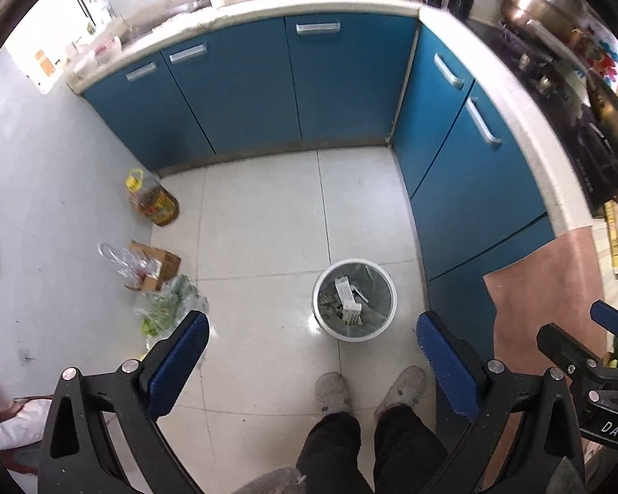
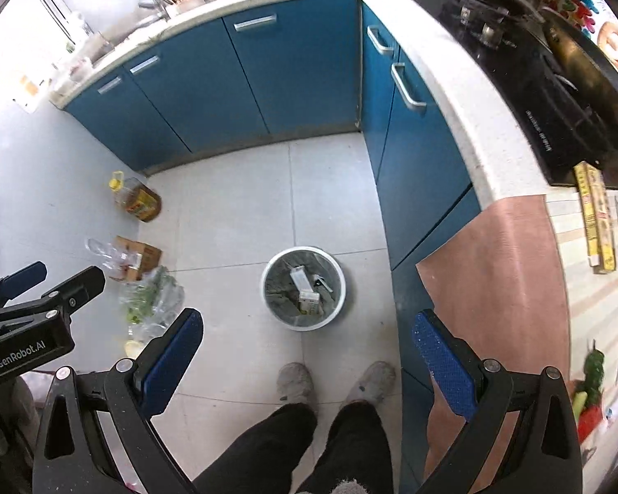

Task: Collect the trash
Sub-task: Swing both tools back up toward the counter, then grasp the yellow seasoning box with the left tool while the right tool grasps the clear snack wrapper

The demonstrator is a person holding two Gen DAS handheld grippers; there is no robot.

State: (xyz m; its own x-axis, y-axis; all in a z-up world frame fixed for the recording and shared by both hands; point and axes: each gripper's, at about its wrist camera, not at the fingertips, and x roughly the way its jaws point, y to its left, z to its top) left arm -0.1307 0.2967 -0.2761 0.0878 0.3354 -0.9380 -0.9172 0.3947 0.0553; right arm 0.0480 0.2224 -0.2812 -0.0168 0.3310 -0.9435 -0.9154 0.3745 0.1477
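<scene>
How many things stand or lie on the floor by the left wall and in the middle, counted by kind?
Oil bottle: 1
Cardboard box: 1
Clear plastic bags: 2
Trash bin: 1
Total: 5

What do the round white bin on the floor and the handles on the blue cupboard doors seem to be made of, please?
The round white bin looks like smooth glossy plastic with a thin grey liner bag. The cupboard door handles look like brushed metal, going by their silvery sheen, though coated plastic is possible.

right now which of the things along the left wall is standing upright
The yellow-capped oil bottle, nearest the cabinets; the cardboard box and bag of greens lie slumped.
</scene>
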